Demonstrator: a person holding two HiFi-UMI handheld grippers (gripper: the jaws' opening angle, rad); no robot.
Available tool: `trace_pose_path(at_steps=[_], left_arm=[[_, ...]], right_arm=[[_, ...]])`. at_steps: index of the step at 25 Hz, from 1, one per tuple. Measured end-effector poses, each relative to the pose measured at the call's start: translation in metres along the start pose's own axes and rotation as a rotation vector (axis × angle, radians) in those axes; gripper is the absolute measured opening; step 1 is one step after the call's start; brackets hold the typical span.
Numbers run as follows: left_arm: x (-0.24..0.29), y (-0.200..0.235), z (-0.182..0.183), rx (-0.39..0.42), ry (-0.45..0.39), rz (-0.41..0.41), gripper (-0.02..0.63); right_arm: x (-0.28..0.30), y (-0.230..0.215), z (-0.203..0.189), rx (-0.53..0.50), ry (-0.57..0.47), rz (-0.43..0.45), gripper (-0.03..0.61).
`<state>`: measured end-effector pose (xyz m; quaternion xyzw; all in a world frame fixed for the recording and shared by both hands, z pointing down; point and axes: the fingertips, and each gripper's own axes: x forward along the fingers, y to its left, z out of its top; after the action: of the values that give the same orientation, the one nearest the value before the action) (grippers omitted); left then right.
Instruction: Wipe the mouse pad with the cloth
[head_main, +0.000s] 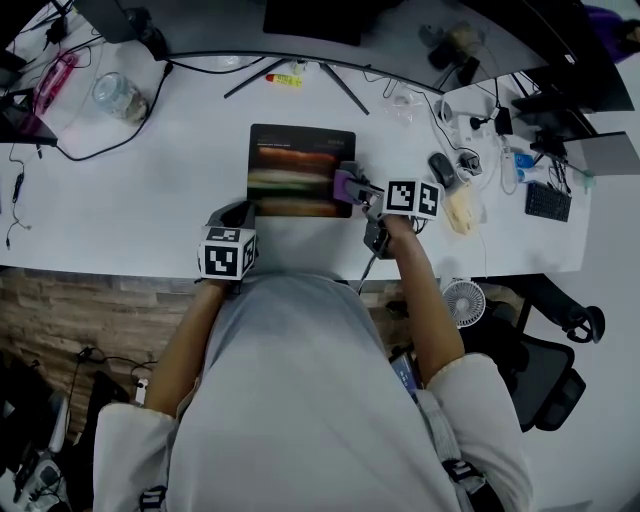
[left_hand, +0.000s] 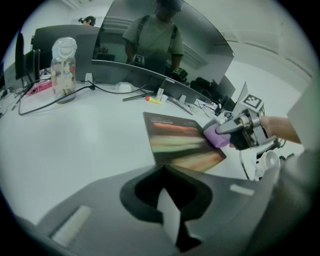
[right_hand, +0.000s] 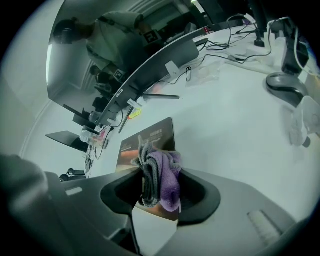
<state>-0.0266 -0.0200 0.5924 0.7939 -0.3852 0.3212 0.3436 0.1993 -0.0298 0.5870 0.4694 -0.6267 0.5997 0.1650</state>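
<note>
Where the cloth was: the purple and grey cloth (right_hand: 161, 175) was bunched and pinched between the jaws of the right gripper (head_main: 358, 192). It lay on the right edge of the mouse pad (head_main: 298, 165), near the middle of the head view.
Mouse pad: dark with coloured bands, flat on the white desk (head_main: 150, 210). Most of its surface was to the left of the cloth.
Left gripper: the left gripper (head_main: 238, 212) sat just beside the pad's lower left corner. Its jaws were drawn together with nothing between them, and the pad was in front of them, not held.
Step, as a judgement: the wiping seemed to be under way, with a stroke at the right edge.
Risk one: the pad could slide or turn on the smooth desk when the cloth was pushed, because nothing clamped it.
Risk two: the cloth was only a loose bundle, so a strong drag could pull it out of the jaws. A hard jaw tip would then scrape the pad.
Risk three: a stroke going past the right edge could hit the mouse (head_main: 442, 170) and the cables near it.
Jar: a clear jar (head_main: 118, 95) with a lid stood at the upper left of the head view. It held small things, too small to name.
Bag: a clear bag (head_main: 460, 210), lower right of the mouse, held something pale yellow that could not be identified.
</note>
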Motion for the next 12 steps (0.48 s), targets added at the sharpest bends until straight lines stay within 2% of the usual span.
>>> trace_pose_path(at_steps=[12], left_arm=[[-0.002, 0.002, -0.001, -0.006, 0.004, -0.005, 0.000]], right_arm=[[-0.017, -0.022, 0.000, -0.034, -0.017, -0.105, 0.192]])
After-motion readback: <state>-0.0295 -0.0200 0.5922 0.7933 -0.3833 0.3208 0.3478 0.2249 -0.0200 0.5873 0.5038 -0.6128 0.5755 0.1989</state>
